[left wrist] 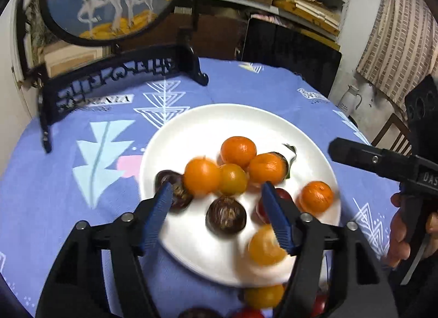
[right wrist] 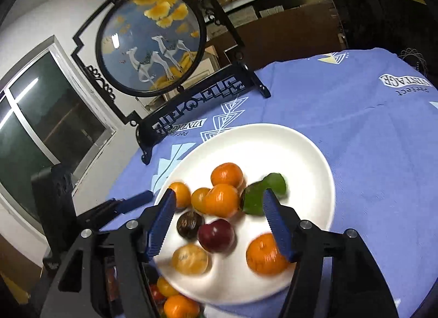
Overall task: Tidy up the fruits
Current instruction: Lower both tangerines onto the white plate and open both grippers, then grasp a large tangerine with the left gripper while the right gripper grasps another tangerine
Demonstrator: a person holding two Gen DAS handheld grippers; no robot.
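Over the plate (left wrist: pixel 191 126), the left wrist view shows the left claw (left wrist: pixel 216 194) spread wide and empty, hovering above a dark fruit (left wrist: pixel 225 215) that lies between its fingers. Oranges (left wrist: pixel 238 151) cluster mid-plate, apparently gathered there already; more fruit (left wrist: pixel 264 296) waits off the rim on the blue table (left wrist: pixel 68 208), likely next to be collected. The right claw (left wrist: pixel 353 152) shows at the side, its state unclear from here.

From the right wrist view, the right claw (right wrist: pixel 219 200) is likewise released, holding nothing, poised over a red fruit (right wrist: pixel 216 235) and a green one (right wrist: pixel 260 194). A framed screen (right wrist: pixel 150 41) stands behind the plate.
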